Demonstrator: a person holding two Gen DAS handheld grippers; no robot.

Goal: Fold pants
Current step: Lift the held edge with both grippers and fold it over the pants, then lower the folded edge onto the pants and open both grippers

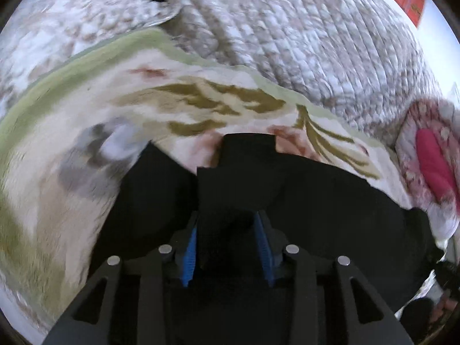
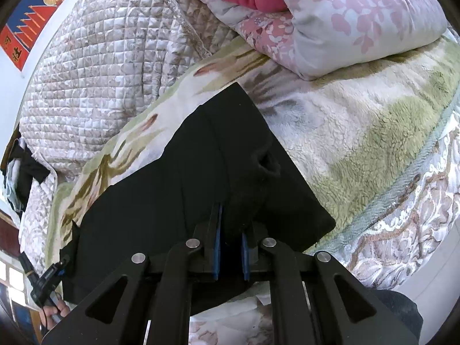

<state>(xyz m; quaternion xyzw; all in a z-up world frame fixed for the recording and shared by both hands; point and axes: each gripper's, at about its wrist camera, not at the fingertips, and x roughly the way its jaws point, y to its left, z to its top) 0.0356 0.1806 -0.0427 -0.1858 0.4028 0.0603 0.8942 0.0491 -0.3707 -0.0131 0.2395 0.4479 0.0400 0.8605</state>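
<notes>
The black pants [image 2: 178, 189] lie folded on a cream and green floral fleece blanket [image 2: 359, 149]. My right gripper [image 2: 230, 224] is shut on the near edge of the pants, with cloth bunched between its blue pads [image 2: 217, 244]. In the left wrist view my left gripper [image 1: 228, 224] holds a fold of the black pants [image 1: 316, 195] between its blue pads [image 1: 191, 247], and the cloth stands up in front of it. The left gripper and the hand that holds it show at the lower left of the right wrist view [image 2: 47, 287].
A quilted beige bedspread [image 2: 95, 80] lies bunched behind the pants. A pink floral duvet [image 2: 345, 20] with a red lining is piled at the far right. A red and blue wall poster [image 2: 31, 17] hangs behind. Dark clothes [image 2: 26, 169] lie at the left.
</notes>
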